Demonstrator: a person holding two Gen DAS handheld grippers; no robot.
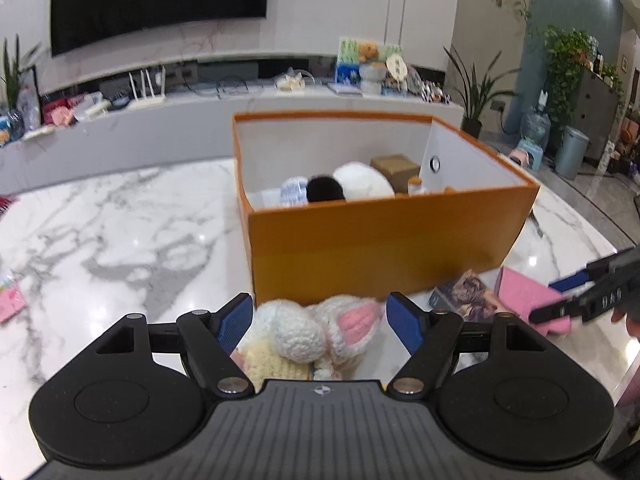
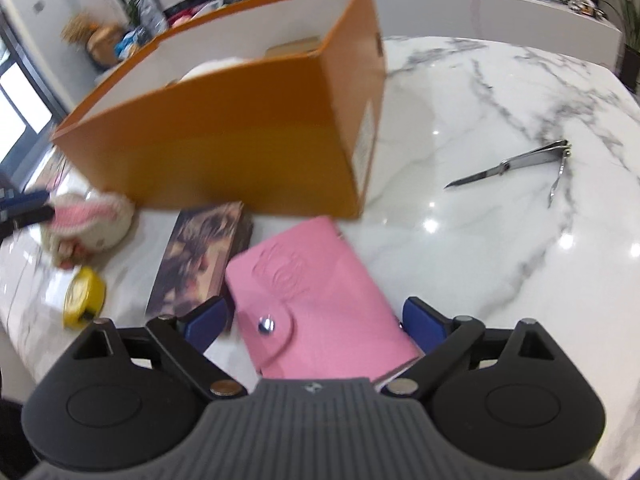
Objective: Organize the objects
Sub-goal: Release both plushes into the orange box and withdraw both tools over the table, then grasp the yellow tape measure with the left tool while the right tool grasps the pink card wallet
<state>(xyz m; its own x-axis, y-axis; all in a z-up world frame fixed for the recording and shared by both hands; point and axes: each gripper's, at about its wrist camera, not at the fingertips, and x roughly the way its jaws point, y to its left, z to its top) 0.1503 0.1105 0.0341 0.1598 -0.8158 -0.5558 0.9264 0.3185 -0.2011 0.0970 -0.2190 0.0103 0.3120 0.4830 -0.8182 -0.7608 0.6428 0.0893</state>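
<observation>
Straddling pink snap-button leather card wallet on marble tabletop just before orange cardboard box, right gripper stood open w/ pads not yet pressing; advice was to centre, then close squarely, while open left gripper flanked crocheted white-and-pink bunny toy.

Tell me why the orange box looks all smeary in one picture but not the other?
Right wrist view: the orange box is smeared by motion blur, and ceiling lights glare as white spots on the marble table. Left wrist view: sharper box, though the fisheye lens bends straight edges.

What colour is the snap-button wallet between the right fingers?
Pink wallet, clearest in the right wrist view.
</observation>
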